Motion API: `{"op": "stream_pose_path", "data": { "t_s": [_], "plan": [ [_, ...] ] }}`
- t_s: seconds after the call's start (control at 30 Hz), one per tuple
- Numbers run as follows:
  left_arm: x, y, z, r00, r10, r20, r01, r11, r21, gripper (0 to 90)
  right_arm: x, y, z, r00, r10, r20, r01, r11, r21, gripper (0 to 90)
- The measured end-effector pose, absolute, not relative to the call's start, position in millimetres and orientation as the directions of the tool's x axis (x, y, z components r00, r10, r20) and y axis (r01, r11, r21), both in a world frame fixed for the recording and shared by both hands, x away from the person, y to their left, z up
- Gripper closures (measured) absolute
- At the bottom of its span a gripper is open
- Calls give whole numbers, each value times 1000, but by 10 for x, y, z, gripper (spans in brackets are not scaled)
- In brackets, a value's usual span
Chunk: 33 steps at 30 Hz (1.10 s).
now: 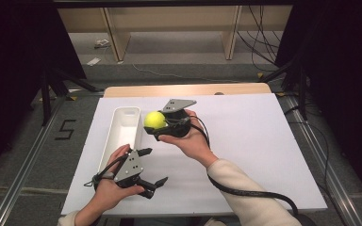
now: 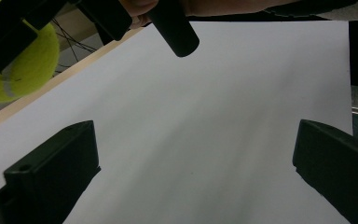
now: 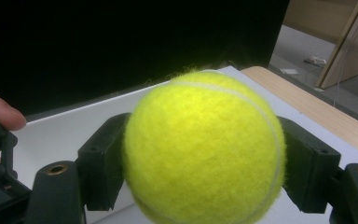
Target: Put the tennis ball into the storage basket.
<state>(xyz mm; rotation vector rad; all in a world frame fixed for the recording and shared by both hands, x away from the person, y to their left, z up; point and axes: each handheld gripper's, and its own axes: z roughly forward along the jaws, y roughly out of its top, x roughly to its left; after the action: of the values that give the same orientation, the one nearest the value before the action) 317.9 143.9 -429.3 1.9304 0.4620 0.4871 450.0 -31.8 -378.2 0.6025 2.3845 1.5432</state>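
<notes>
My right gripper [image 1: 158,123] was clamped on the tennis ball [image 1: 154,120] near the middle of the high view, just right of the white tray [image 1: 122,136]. My left gripper [image 1: 153,167] sat lower left with its jaws spread wide over the white board [image 1: 245,141], holding nothing.

Fuzzy felt tennis ball [image 3: 204,149], glossy white plastic tray [image 1: 122,136], matt white board [image 1: 245,136].

Fuzzy yellow tennis ball [image 3: 204,149], clamped aloft
</notes>
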Motion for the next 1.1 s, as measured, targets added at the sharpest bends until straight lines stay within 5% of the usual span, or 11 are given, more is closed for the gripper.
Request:
{"op": "stream_pose_path", "data": {
  "t_s": [1.1],
  "plan": [
    [3176, 1435, -4294, 845, 519, 129, 97, -386, 918, 0, 4535, -199, -3729, -894, 448, 22, 206, 366, 908, 267]
  ]
}}
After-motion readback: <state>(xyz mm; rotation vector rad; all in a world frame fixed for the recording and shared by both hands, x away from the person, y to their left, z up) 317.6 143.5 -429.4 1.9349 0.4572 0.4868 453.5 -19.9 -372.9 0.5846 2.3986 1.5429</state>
